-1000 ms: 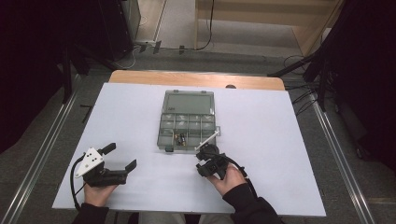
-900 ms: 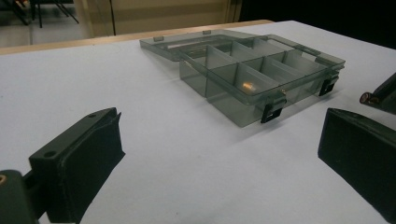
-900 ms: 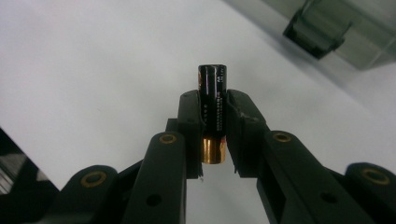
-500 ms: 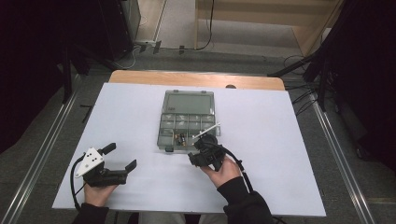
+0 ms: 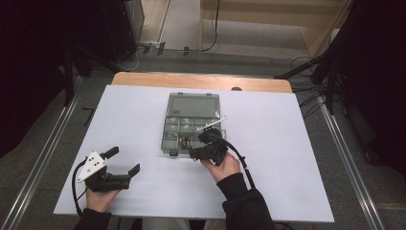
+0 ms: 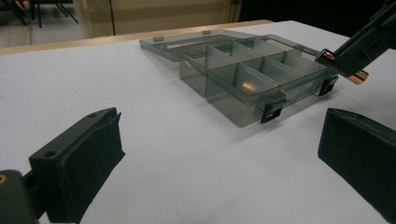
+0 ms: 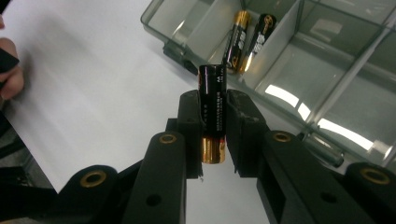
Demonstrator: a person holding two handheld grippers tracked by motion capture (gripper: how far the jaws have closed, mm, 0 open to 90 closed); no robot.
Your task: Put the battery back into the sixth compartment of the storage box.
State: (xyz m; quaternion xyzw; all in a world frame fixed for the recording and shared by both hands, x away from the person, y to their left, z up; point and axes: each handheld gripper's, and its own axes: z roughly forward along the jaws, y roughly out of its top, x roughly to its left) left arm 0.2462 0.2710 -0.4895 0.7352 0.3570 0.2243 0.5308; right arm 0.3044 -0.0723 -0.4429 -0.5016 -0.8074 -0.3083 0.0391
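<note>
High view puts the left hand-held gripper (image 5: pixel 122 162) nearest, at about 7 o'clock on the white bench (image 5: pixel 287 158), gripped from below by the person's left hand (image 5: pixel 102 197), with its jaws spread wide and nothing between them. From the left gripper view those two black jaws stand well apart over bare bench surface, with the organiser box (image 6: pixel 252 74) beyond them toward 1 o'clock.

Slightly farther in, near the middle of the bench, the right hand-held gripper (image 5: pixel 194 154) sits in the person's right hand (image 5: pixel 224 165), a dark sleeve (image 5: pixel 244 203) trailing back toward 5 o'clock. Right gripper view shows its jaws pinching a battery (image 7: pixel 212 109) by its middle, black with a gold end; the battery stands roughly upright between the pads, the gold end hanging below them. It is held just outside the near edge of the box, above the bench.

Farther still, at 12 o'clock from that gripper, the clear grey organiser box lies open, its lid (image 5: pixel 194 104) folded flat on the far side. Two more batteries (image 7: pixel 247 39) lie side by side in a near compartment, and another one (image 7: pixel 322 149) rests in a neighbouring compartment.
</note>
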